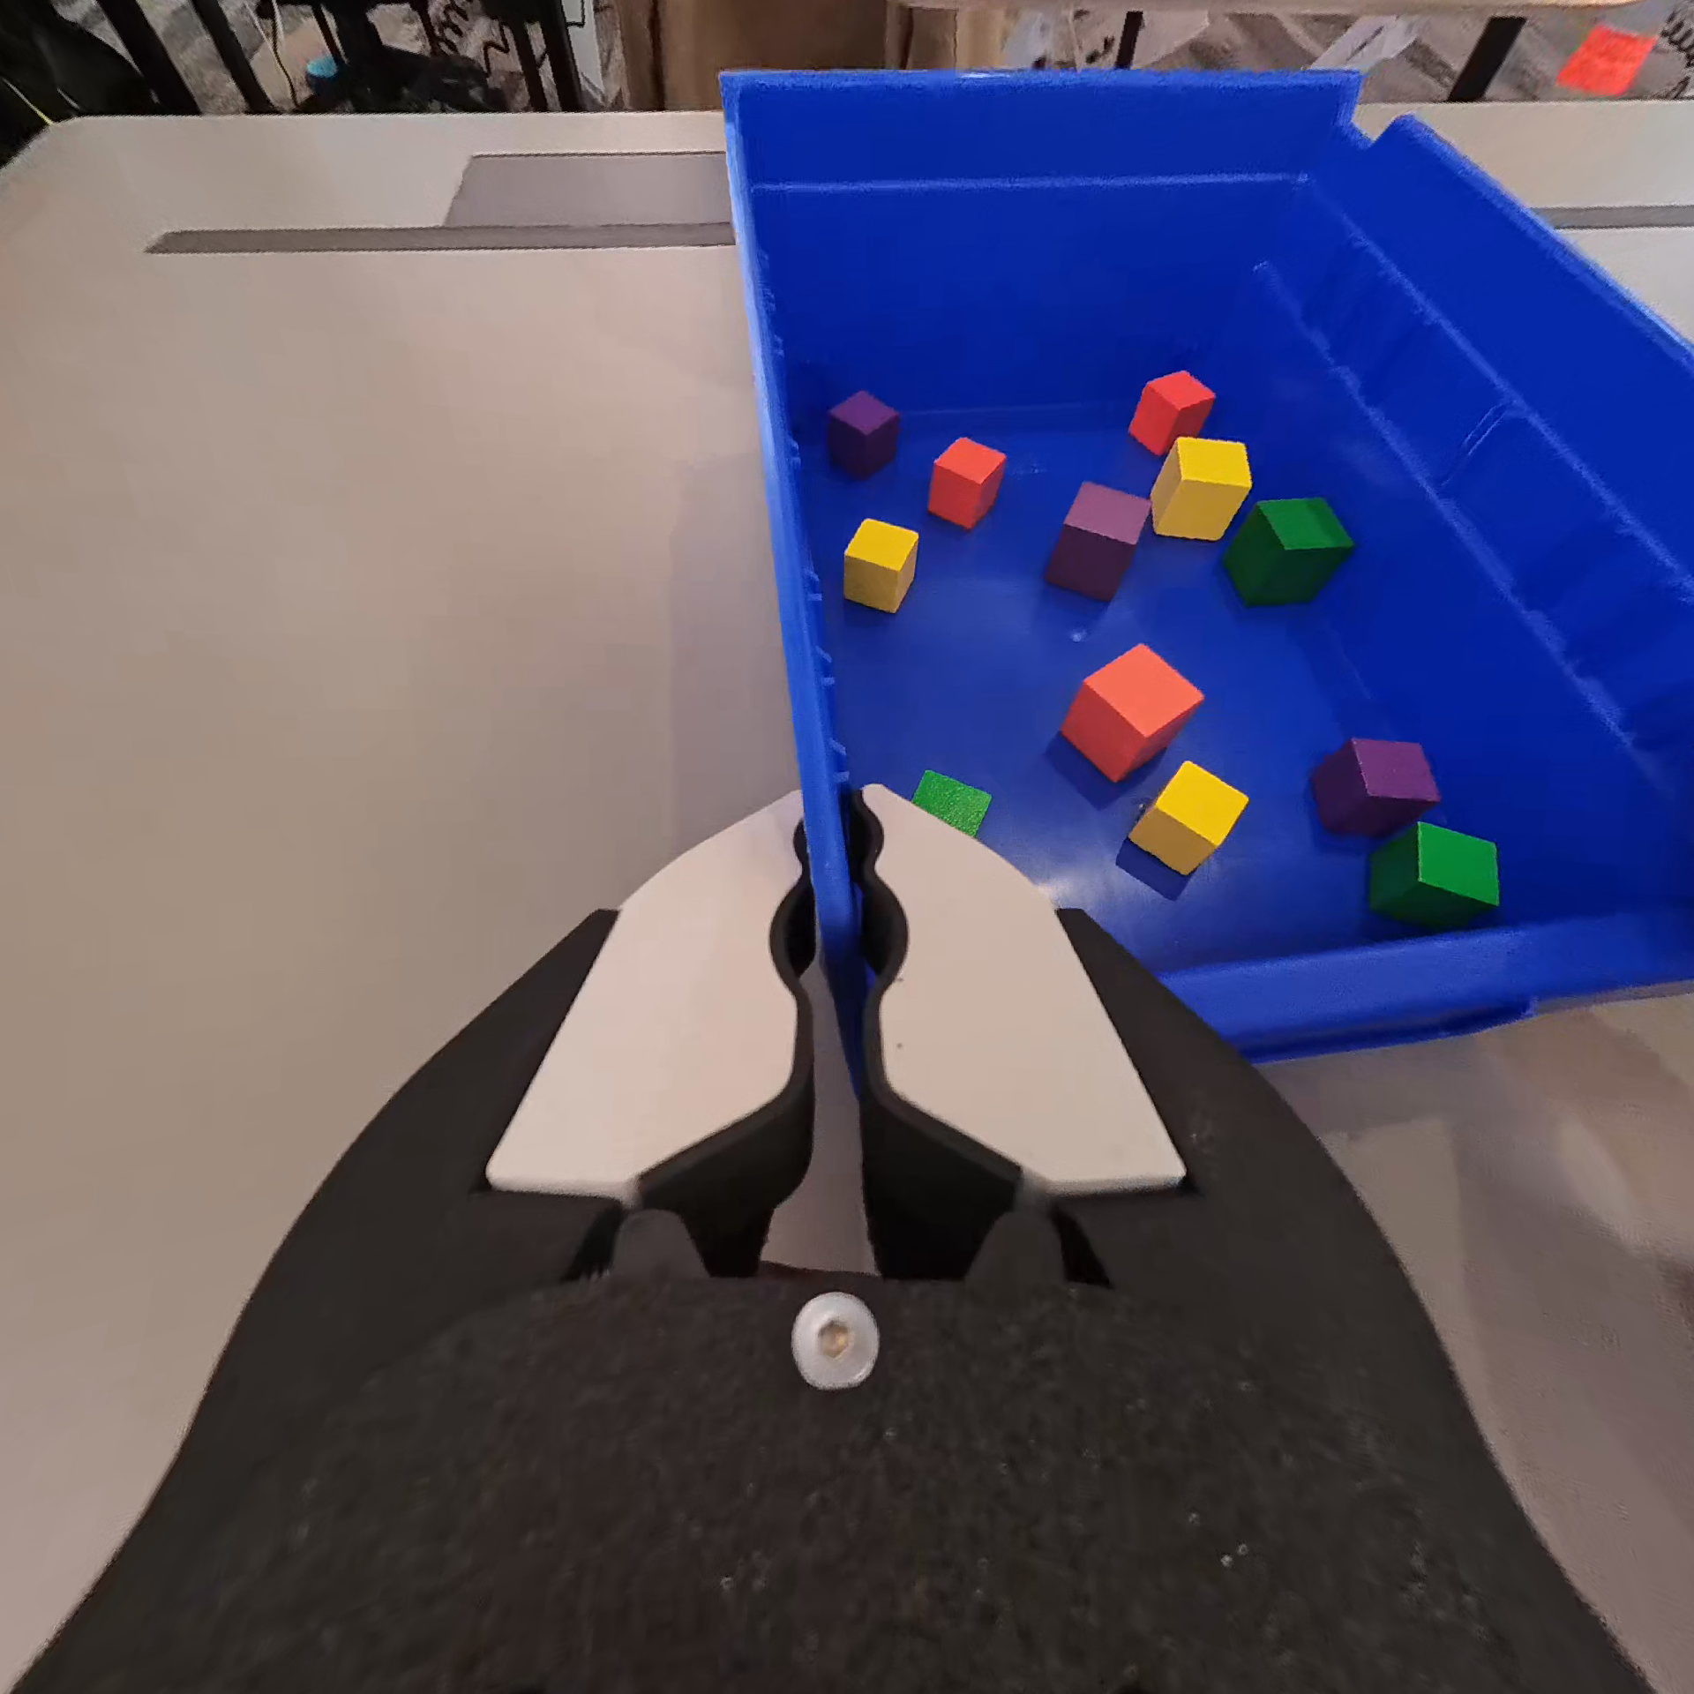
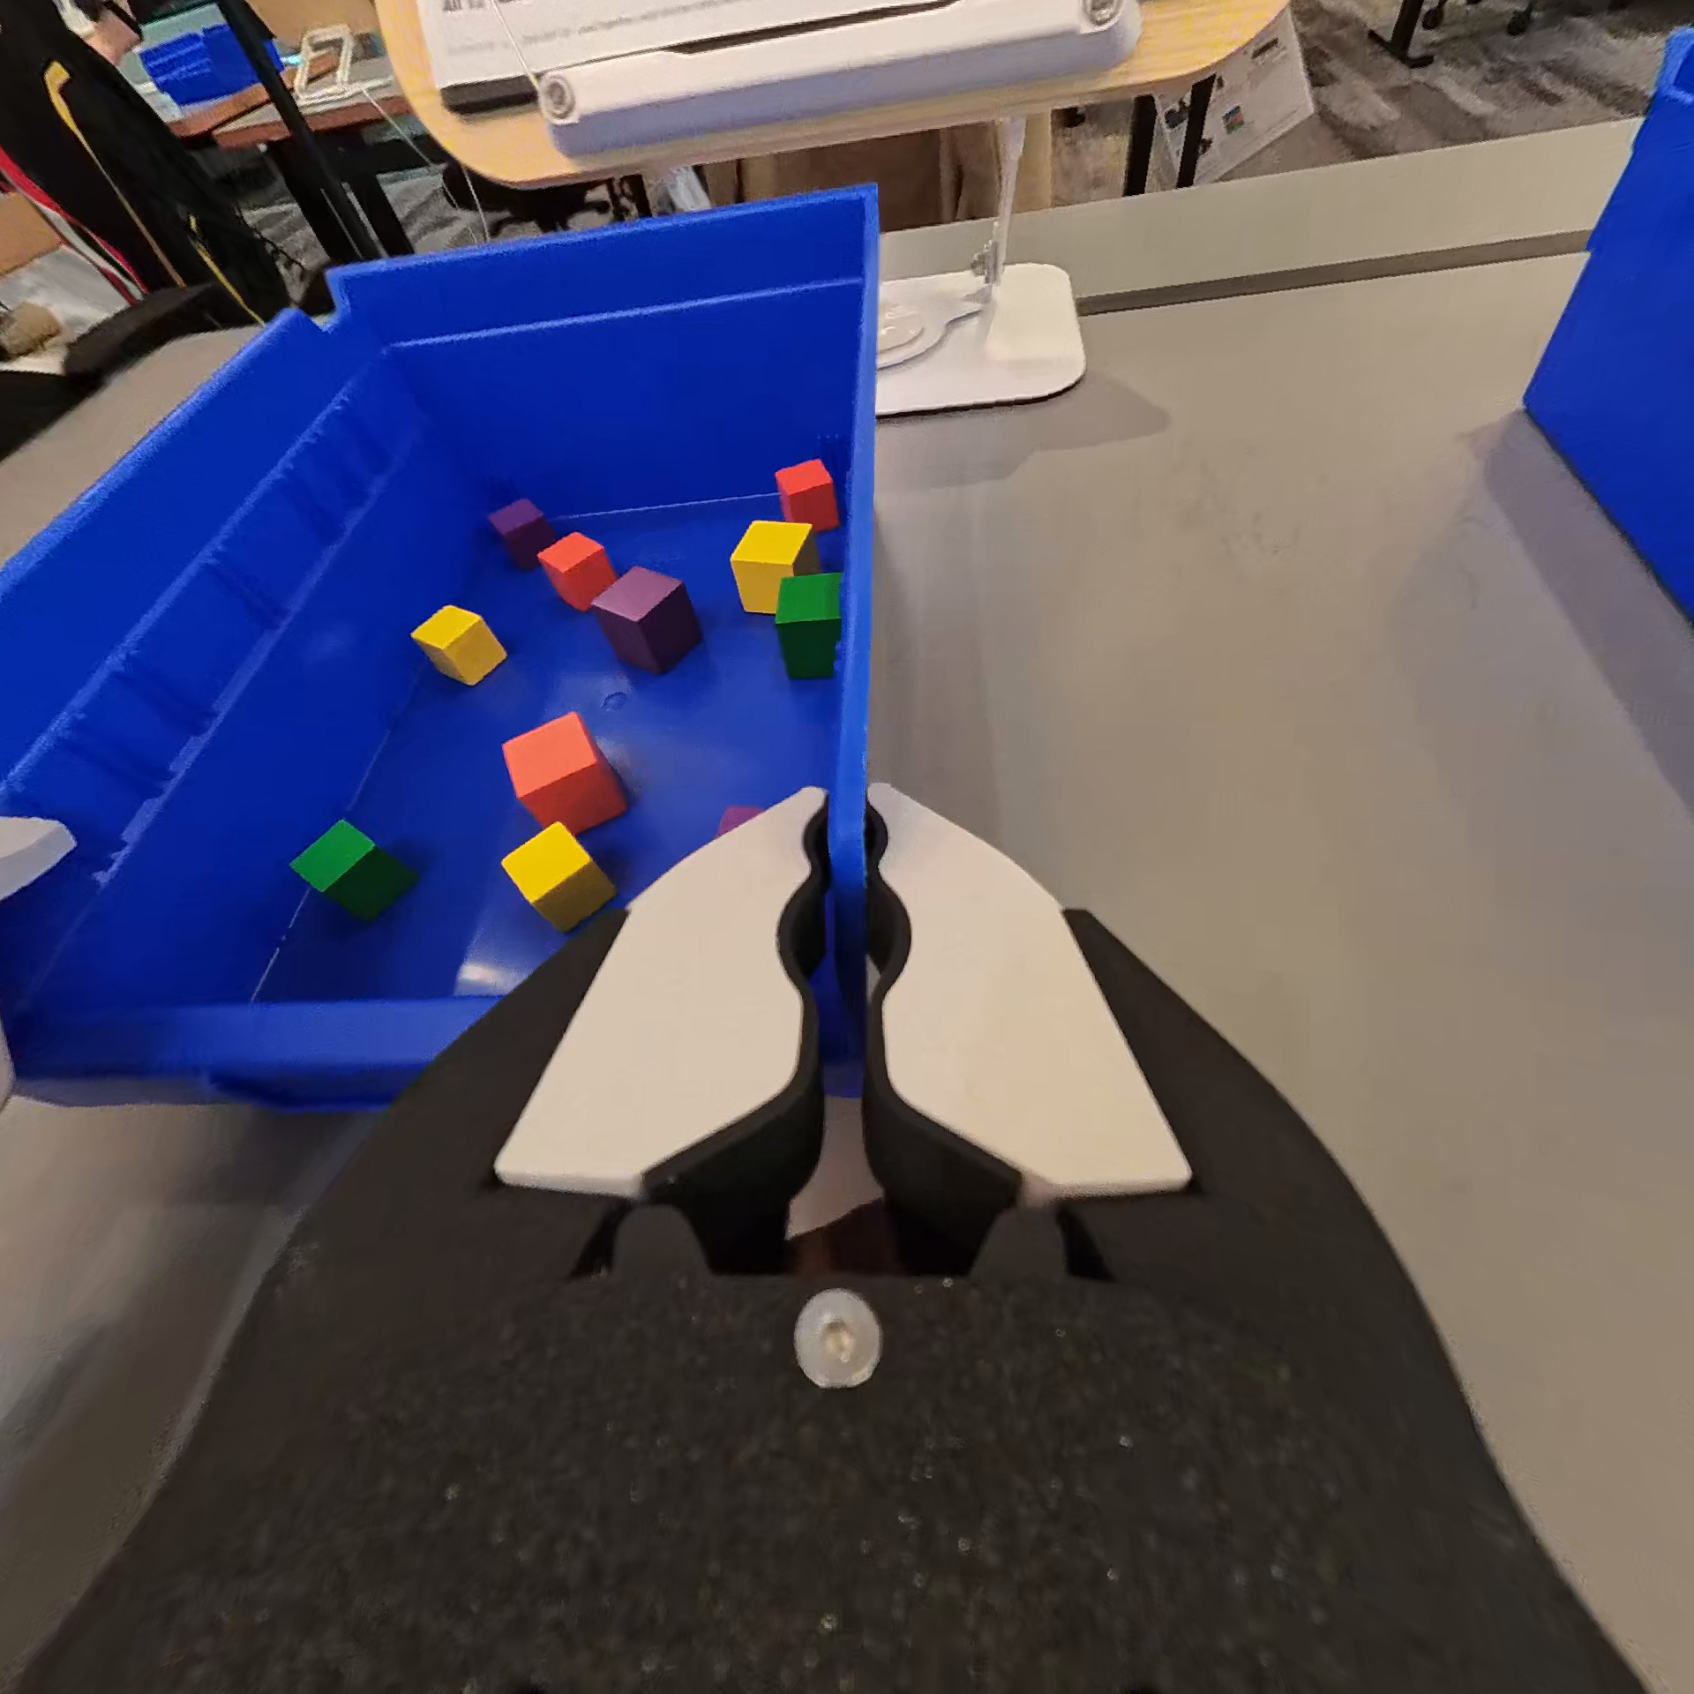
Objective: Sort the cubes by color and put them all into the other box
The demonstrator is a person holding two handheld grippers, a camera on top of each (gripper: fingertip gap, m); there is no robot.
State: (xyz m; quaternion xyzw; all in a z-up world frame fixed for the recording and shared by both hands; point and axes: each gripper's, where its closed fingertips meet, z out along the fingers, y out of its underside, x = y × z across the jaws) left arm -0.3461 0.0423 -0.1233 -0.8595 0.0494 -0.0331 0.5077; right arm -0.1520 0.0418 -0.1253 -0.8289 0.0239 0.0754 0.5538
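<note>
A blue box (image 1: 1008,275) holds several loose cubes: red (image 1: 1132,710), yellow (image 1: 1187,816), green (image 1: 1435,871) and purple (image 1: 1375,784). My left gripper (image 1: 832,807) is shut on the box's left side wall near its front corner, with one finger inside and one outside. My right gripper (image 2: 848,807) is shut on the right side wall of the same box (image 2: 623,385) in the same way. A red cube (image 2: 561,770) and a yellow cube (image 2: 555,871) lie close to its inner finger. One white fingertip of the left gripper (image 2: 27,848) shows at the far left of the right wrist view.
A second blue box (image 2: 1622,367) stands on the grey table to the right. A white stand base (image 2: 981,339) sits behind the held box. A dark seam (image 1: 440,240) runs across the table at the back. Furniture stands beyond the table. The grippers' ends are close to 20 centimeters from one another.
</note>
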